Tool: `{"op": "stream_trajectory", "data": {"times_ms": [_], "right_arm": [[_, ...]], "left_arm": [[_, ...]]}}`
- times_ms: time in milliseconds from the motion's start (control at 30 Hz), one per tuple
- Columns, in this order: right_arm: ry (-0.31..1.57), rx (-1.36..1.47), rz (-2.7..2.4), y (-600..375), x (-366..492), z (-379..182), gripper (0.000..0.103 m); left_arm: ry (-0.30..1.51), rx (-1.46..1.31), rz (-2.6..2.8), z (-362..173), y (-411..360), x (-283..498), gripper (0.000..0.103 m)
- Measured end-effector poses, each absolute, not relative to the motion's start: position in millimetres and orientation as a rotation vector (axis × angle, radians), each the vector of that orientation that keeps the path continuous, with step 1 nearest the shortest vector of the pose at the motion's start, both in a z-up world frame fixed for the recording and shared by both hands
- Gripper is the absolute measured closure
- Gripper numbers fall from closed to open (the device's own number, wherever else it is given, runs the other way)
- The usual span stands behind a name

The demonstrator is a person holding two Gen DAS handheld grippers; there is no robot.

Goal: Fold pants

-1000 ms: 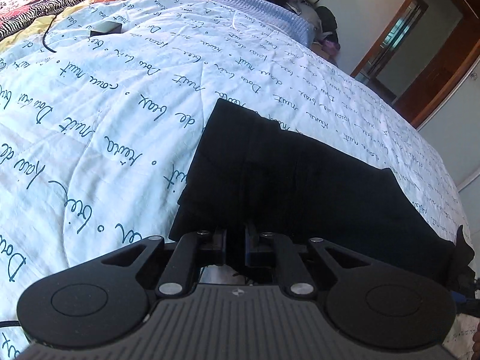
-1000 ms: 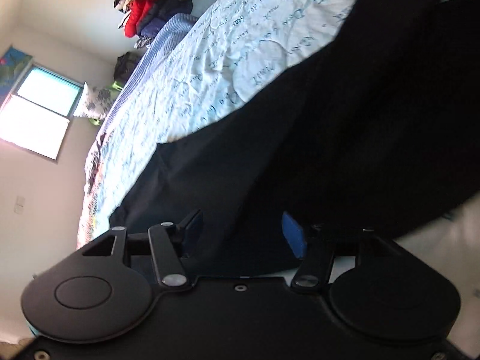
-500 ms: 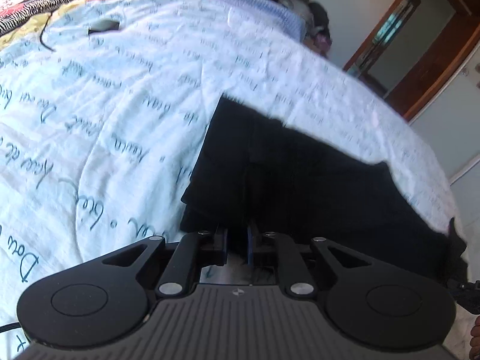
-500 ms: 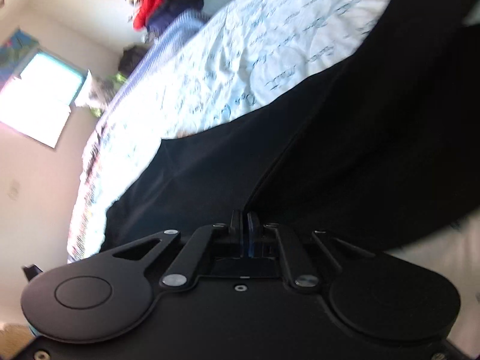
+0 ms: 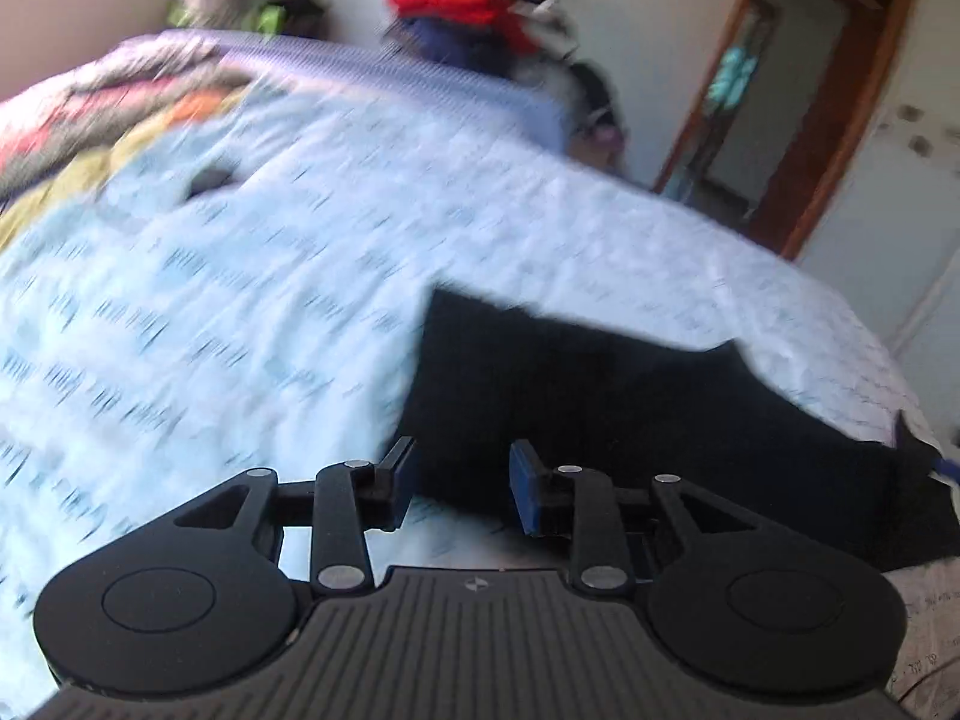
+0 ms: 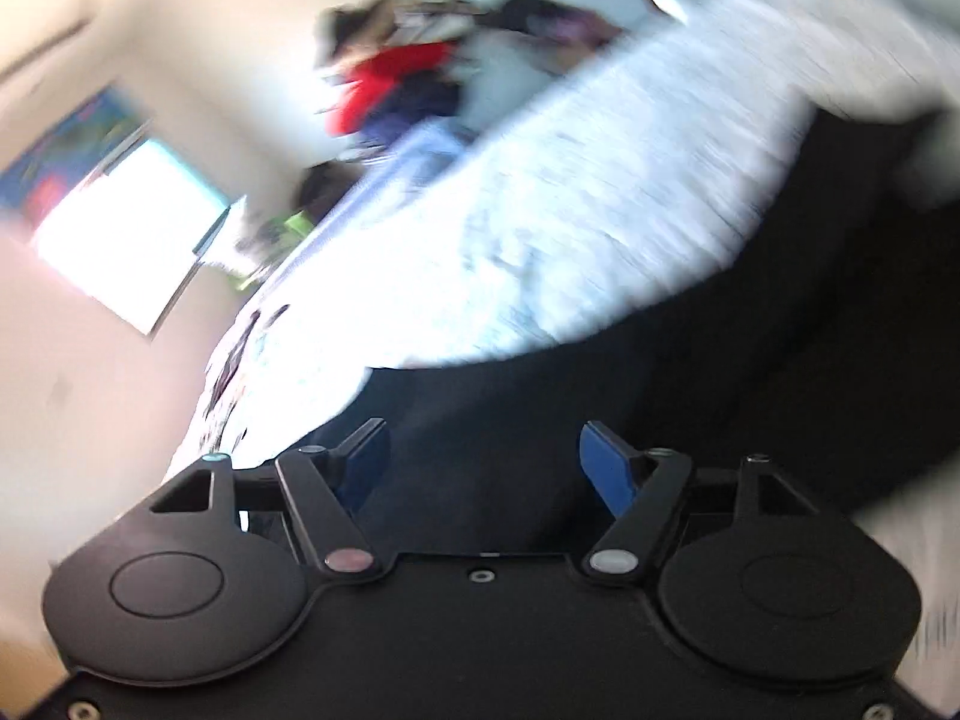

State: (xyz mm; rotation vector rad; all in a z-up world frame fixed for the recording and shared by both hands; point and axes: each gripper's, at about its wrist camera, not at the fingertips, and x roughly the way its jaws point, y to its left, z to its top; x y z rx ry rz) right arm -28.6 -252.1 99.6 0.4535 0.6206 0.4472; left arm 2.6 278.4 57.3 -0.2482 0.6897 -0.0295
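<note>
The black pants lie folded on the light blue bedspread with dark script print. In the left wrist view my left gripper is open and empty, just short of the pants' near edge. In the right wrist view my right gripper is open and empty, over the near part of the pants. Both views are blurred by motion.
A pile of red and dark clothes sits beyond the far side of the bed. A wooden door frame stands at the right. A window is on the far wall. A small dark object lies on the bedspread.
Both grippers were shut on the pants half a second ago; both have opened and let go. Both have pulled back and tilted up, so more of the room shows.
</note>
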Motion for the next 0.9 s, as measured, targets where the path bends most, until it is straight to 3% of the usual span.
{"op": "stream_trajectory", "data": {"times_ms": [100,300,333,400,433,467,567,700,900], "right_arm": [[0.634,0.207,0.566,-179.9,37.4,108.7,0.03],[0.696,-0.317,0.635,-56.3,146.8,78.9,0.031],[0.718,-0.346,0.642,-46.0,160.1,71.3,0.035],[0.789,-0.338,0.713,-39.3,175.8,59.8,0.06],[0.828,-0.324,0.745,-33.0,176.4,55.0,0.077],[0.842,-0.338,0.752,-30.8,174.6,50.6,0.086],[0.853,-0.3,0.766,-33.5,175.2,49.0,0.094],[0.803,-0.16,0.727,-48.7,191.3,72.8,0.101],[0.776,-0.164,0.672,-43.5,190.3,38.7,0.102]], "left_arm": [[0.652,-0.195,-0.132,46.3,209.4,26.8,0.059],[0.719,-0.073,-0.249,1.4,110.8,62.6,0.06],[0.736,-0.076,-0.254,-4.0,106.8,64.4,0.06],[0.763,-0.09,-0.272,-16.2,106.4,62.7,0.059],[0.76,-0.089,-0.271,-20.6,109.3,60.5,0.059],[0.755,-0.087,-0.273,-23.8,110.6,58.8,0.058],[0.736,-0.086,-0.284,-28.6,114.7,55.0,0.055],[0.717,-0.065,-0.307,-36.3,112.5,52.4,0.041],[0.676,0.071,-0.317,-43.5,98.2,43.1,0.033]]}}
